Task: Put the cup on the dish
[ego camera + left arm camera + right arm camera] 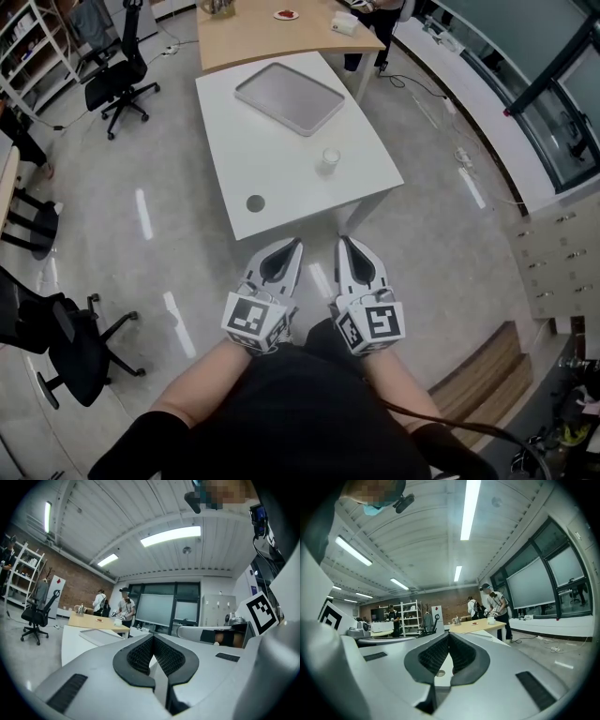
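Note:
A small clear cup (pixel 330 157) stands upright on the white table (pixel 281 178), toward its right edge. The dish, a flat grey tray (pixel 289 97), lies farther back on the same table and is empty; in the left gripper view it shows as the tray (pixel 101 636) above the jaw. Both grippers hang over the floor short of the table's near edge, close to the person's body. My left gripper (pixel 294 242) is shut with nothing in it, its tips meeting (pixel 153 637). My right gripper (pixel 343 240) is likewise shut and empty (pixel 448 634). The jaws hide the cup in both gripper views.
A dark round disc (pixel 255 202) sits near the table's front left. A wooden table (pixel 281 33) stands behind, with people (pixel 124 609) working at it. Office chairs (pixel 122 80) stand on the left, and cables (pixel 464 155) trail on the floor to the right.

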The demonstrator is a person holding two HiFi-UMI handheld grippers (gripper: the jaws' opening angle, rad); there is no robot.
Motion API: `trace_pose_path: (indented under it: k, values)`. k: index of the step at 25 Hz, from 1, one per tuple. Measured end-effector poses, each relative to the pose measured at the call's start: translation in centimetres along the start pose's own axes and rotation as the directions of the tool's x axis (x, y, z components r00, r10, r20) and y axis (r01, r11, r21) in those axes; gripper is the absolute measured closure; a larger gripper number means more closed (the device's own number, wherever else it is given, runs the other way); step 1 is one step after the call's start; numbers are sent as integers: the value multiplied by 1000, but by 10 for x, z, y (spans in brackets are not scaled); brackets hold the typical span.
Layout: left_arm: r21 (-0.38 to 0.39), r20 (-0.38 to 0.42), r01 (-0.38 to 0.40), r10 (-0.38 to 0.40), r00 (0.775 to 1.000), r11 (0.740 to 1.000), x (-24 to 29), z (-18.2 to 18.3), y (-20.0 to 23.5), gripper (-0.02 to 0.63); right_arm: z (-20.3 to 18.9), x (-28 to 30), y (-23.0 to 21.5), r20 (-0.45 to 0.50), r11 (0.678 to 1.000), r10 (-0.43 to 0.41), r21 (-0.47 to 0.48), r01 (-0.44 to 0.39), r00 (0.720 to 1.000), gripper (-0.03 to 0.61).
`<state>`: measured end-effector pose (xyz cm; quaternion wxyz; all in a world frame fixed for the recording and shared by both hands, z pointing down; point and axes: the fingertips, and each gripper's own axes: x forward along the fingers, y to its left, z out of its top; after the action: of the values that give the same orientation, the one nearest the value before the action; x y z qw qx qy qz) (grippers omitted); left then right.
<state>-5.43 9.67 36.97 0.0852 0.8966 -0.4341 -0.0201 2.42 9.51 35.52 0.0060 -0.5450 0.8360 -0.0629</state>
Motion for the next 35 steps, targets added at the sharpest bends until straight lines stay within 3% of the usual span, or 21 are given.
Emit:
trace_pose_path:
  k: [10,23,28,35]
  values:
    - [-6,-19,-58,58,998,998,81,-5,45,609,-12,77,-60,-23,999,34,7,-34,999,566]
    - [7,-62,-179,179,982,984,257,-9,104,609,-30,215,-187,-125,988,156,3,-157,980,566]
    - [9,-94,-230,229,969,973,284,-24,118,609,-52,245,-207,-197,979,201,-4,-206,960,566]
    - [-7,-146,-261,257,955,965,301,-52,162,609,-95,284,-218,-302,982,180,3,-188,936,565]
